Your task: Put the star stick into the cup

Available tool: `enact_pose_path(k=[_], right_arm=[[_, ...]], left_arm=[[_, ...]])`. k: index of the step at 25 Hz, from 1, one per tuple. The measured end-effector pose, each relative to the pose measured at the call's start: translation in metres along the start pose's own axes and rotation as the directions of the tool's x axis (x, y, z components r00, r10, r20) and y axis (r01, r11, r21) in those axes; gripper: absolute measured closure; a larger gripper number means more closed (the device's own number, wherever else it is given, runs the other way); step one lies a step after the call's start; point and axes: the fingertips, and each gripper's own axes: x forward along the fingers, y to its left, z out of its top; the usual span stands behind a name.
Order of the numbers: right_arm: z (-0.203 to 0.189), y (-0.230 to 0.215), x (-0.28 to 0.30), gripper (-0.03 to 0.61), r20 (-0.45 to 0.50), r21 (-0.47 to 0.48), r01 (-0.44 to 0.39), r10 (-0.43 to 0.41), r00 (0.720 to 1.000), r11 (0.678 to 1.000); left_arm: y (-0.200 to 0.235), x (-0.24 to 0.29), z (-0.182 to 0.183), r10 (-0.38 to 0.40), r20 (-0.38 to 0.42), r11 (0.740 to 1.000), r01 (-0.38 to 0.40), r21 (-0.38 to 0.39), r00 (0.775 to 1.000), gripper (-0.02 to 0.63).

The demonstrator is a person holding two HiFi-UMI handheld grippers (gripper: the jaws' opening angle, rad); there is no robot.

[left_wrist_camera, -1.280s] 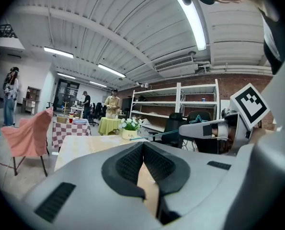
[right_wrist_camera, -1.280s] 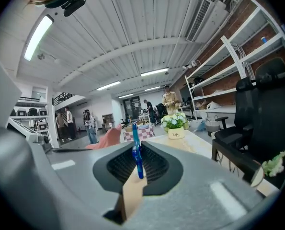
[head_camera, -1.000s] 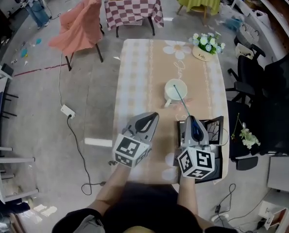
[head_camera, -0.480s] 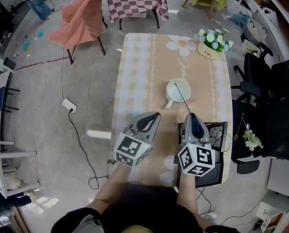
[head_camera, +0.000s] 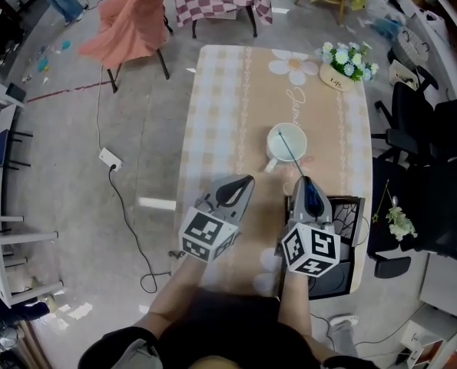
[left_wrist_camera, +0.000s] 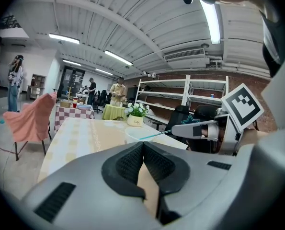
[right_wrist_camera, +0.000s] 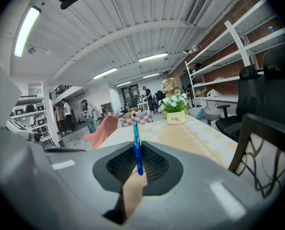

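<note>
A white cup with a handle stands on the patterned table. My right gripper is just in front of it, shut on a thin blue-green star stick. The stick slants up-left, and its far end lies over the cup's mouth. In the right gripper view the stick stands upright between the pads of the right gripper. My left gripper hovers to the cup's front left, shut and empty. The left gripper view shows its closed jaws, the stick and the cup.
A flower pot sits at the table's far right corner. Under my right gripper there is a black wire basket at the near right edge. Black office chairs stand to the right. A chair draped in pink cloth stands far left.
The head view has drifted a little, so the table sits slightly higher and further right in the picture. Both grippers and the stick keep nearly the same place relative to the cup.
</note>
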Motion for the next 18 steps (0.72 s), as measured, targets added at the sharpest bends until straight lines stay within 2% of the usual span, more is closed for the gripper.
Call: enact_pose_path(k=[15, 18], right_arm=[[-0.0013, -0.0021, 0.0085, 0.555, 0.002, -0.011, 0.007, -0.007, 1.000, 1.000], [-0.0042, -0.0001, 0.0078, 0.507, -0.007, -0.013, -0.007, 0.007, 1.000, 1.000]], left_arm=[[0.0057, 0.0019, -0.0087, 0.015, -0.025, 1.000, -0.015, -0.006, 1.000, 0.604], [0.0037, 0.0011, -0.0106, 0.012, -0.027, 1.000, -0.012, 0.001, 1.000, 0.604]])
